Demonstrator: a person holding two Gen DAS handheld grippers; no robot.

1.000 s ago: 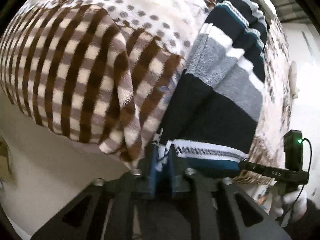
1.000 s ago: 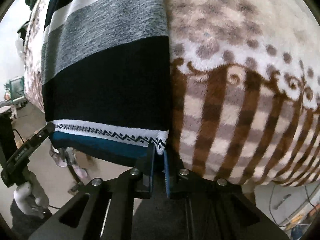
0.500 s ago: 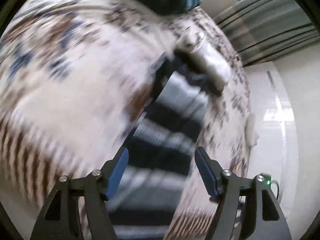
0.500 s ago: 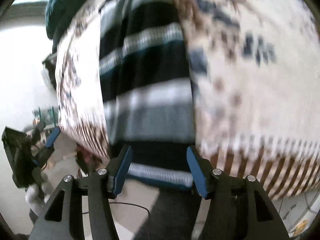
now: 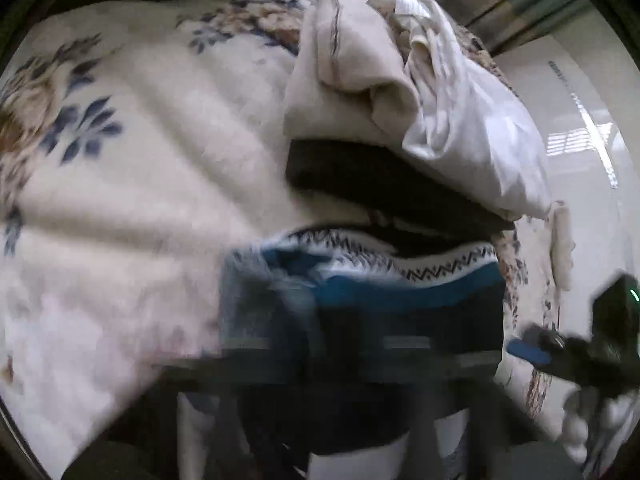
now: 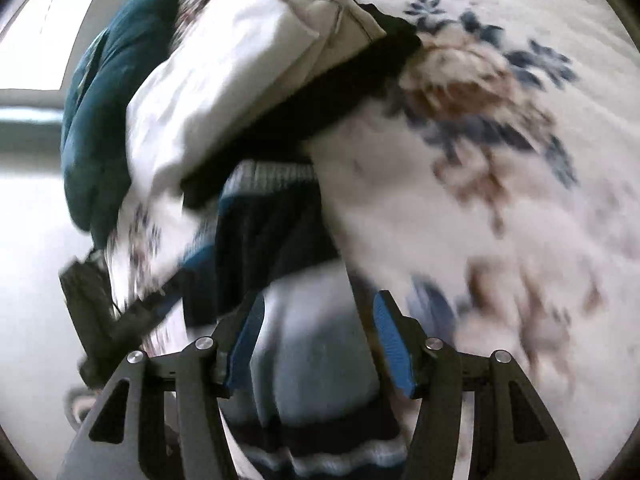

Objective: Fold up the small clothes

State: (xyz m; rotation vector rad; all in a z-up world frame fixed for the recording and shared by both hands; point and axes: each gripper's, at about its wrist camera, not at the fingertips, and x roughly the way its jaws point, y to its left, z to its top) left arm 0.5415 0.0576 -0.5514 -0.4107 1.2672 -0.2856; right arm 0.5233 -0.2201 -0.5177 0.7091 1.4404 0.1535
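The striped knit garment (image 6: pixel 276 240) lies doubled over on the floral blanket (image 6: pixel 500 200), just beside a heap of other clothes (image 6: pixel 240 80), so one fold looks made; the right gripper (image 6: pixel 320 344) stands wide open over it holding nothing, while the left gripper is too blurred to tell.

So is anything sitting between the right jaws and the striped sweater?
Nothing visible. The right gripper has its jaws apart directly over the striped sweater, whose grey band fills the gap. The pile of folded clothes lies beyond the sweater's far edge, not between.
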